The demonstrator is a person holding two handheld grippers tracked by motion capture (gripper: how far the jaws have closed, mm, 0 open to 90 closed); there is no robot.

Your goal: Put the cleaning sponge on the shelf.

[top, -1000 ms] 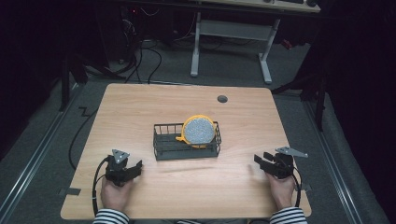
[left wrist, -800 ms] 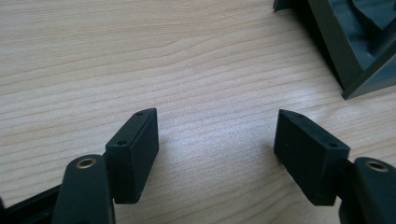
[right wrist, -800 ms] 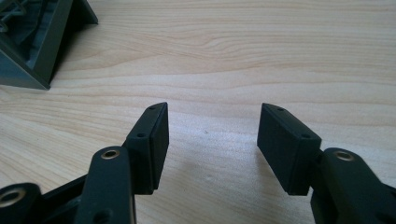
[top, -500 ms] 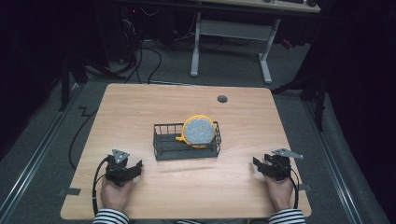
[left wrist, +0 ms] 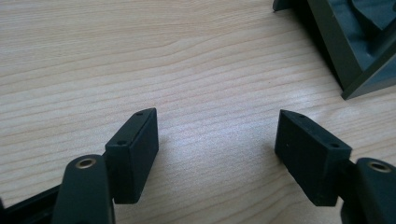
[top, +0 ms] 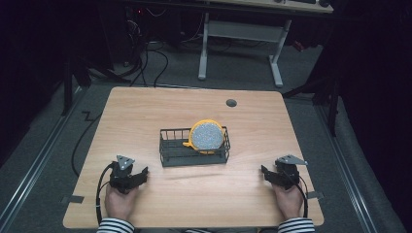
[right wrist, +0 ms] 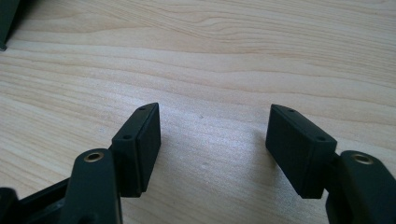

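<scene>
Round yellow-rimmed sponge [top: 207, 135] with a speckled grey face, standing on edge in the right end of a black wire basket [top: 171, 154] at mid-table [top: 145, 111]. Well apart from both tongs, between them and farther back. Left gripper [top: 141, 174] released, nothing between. Right gripper [top: 265, 172] just been opening, spread wide, nothing between.

A light wood-grain table [top: 145, 111] was seen. On it a black wire basket [top: 194, 151] held a yellow-rimmed round thing [top: 208, 136] with a speckled grey face. Both the left gripper [top: 138, 176] and right gripper [top: 266, 174] were black, with grey top plates. Sleeves [top: 114, 226] were striped black and white.
</scene>
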